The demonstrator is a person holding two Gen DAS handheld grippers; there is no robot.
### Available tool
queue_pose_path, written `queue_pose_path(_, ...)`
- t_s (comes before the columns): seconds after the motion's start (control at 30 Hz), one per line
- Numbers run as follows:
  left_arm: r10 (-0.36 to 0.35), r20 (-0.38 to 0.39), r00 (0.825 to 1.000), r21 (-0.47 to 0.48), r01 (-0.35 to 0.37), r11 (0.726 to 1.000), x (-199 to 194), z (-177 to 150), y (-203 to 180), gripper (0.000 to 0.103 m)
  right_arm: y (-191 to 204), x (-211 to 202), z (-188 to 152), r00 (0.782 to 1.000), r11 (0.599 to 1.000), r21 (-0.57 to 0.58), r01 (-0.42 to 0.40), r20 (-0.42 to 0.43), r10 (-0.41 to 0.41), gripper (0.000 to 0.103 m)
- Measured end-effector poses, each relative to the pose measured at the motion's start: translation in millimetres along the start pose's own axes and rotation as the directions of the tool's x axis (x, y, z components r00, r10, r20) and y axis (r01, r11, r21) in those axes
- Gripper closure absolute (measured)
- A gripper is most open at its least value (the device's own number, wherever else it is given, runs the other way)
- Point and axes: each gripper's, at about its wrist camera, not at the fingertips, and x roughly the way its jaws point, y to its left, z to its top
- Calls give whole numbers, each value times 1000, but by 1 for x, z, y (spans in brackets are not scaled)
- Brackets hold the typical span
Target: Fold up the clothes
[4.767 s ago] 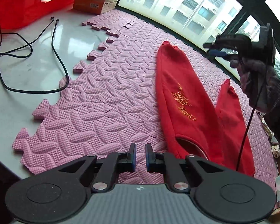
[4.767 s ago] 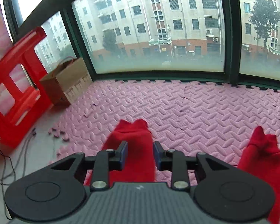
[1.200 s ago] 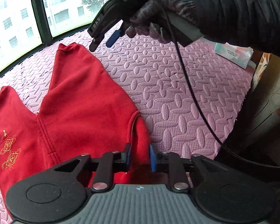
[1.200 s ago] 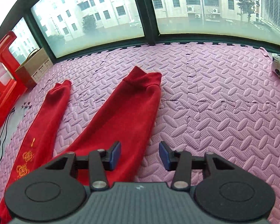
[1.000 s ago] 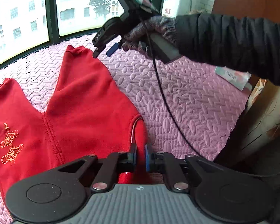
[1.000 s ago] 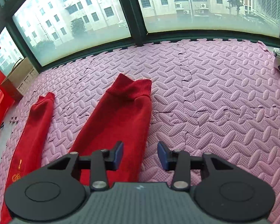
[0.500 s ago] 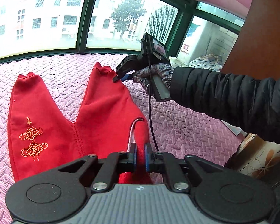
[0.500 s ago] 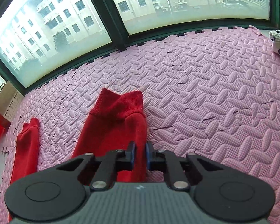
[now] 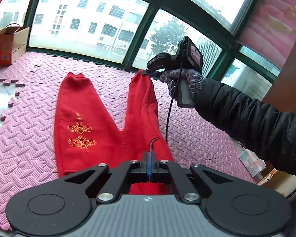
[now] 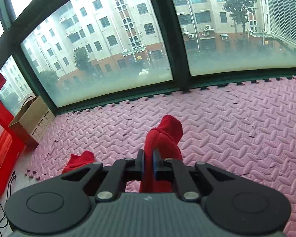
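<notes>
Left wrist view: your left tool is clamped on the waist of the red trousers; legs run away toward the window over the pink mat. Right wrist view: your right tool pinches the right leg's cuff, lifted, other leg lying leftward.

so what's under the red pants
The red pants lie on the pink foam mat, which shows all around them. The mat beneath the cloth is covered. The right leg's cuff is lifted by the right tool; the left tool pinches the waist.
</notes>
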Motion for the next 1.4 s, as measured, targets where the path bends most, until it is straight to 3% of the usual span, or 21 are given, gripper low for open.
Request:
queue_pose_path(0.17, 11, -25, 1000, -42, -12, 999, 2, -1, 14, 103, 46, 9, -5, 1000, 998, -57, -12, -3, 12, 96)
queue_pose_path(0.27, -8, -69, 998, -33, 6, 999, 15, 1, 11, 94, 61, 11, -6, 1000, 997, -81, -18, -13, 17, 96)
queue_pose_path(0.37, -41, -112, 993, -7, 40, 999, 32, 1, -1, 73, 68, 10, -5, 1000, 992, -126, -11, -26, 8, 96)
queue_pose_path(0.43, -54, -135, 989, 15, 56, 998, 41, -1, -10, 54, 68, 9, -4, 1000, 991, -136, -11, -28, 7, 96)
queue_pose_path(0.57, -38, -174, 984, 9, 40, 999, 62, -3, -17, 48, 66, 11, -5, 999, 990, -137, -14, -31, 10, 96)
queue_pose_path(0.8, 7, -268, 963, 16, -3, 1000, 100, -5, -24, 51, 62, 13, -6, 999, 992, -122, -18, -37, 14, 96)
queue_pose_path(0.87, -20, -293, 956, -19, 15, 1000, 106, -8, -19, 81, 61, 13, -5, 999, 993, -119, -16, -37, 12, 96)
queue_pose_path(0.93, -55, -290, 955, -57, 40, 998, 103, -8, -13, 91, 62, 14, -4, 999, 993, -119, -14, -40, 10, 96)
queue_pose_path(1.13, -69, -148, 986, -95, 56, 994, 45, 2, 4, 92, 78, 13, 5, 999, 992, -122, -40, -27, 37, 96)
queue_pose_path(1.4, -42, -58, 997, -211, 29, 977, 3, 6, 42, 92, 145, 41, -3, 993, 979, -177, -104, -68, 93, 96)
